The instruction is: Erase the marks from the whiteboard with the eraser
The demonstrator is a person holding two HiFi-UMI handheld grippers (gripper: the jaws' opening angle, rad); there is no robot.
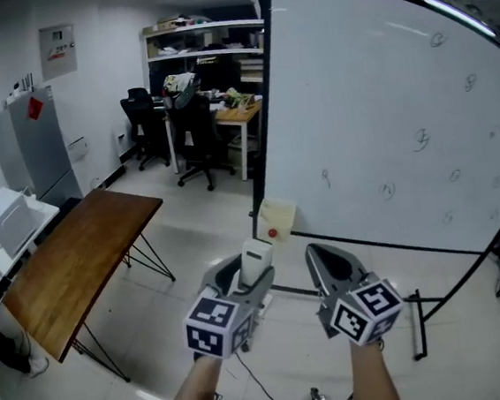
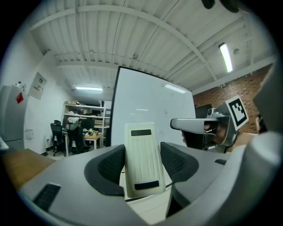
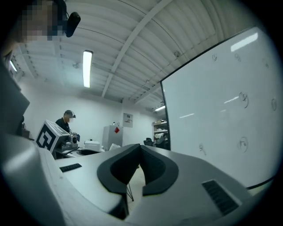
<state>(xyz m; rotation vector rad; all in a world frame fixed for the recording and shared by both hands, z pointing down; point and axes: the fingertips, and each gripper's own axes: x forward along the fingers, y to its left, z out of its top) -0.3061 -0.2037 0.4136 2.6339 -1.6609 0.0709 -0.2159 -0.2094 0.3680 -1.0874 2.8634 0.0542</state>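
Nearest, the person's forearms (image 1: 193, 398) are reaching forward side by side, both grippers angling up toward the board. The left gripper (image 1: 248, 281) is clamping the pale eraser (image 2: 142, 159) upright between its jaws, with the eraser's top end sticking out past the tips. The right gripper (image 1: 332, 270) is pressing its jaws together on nothing. Beyond them, clear of the eraser, the whiteboard (image 1: 363, 94) is standing with small marks (image 1: 421, 139) scattered over it.

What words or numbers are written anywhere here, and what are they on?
Nothing here reads clearly.
White wall notice: red and dark print, too blurred.
Large white whiteboard: small scribbled marks, too faint to read.
Black-and-white marker cubes: square patterns only, no letters.
Cream ribbed eraser: two black strips, no letters.
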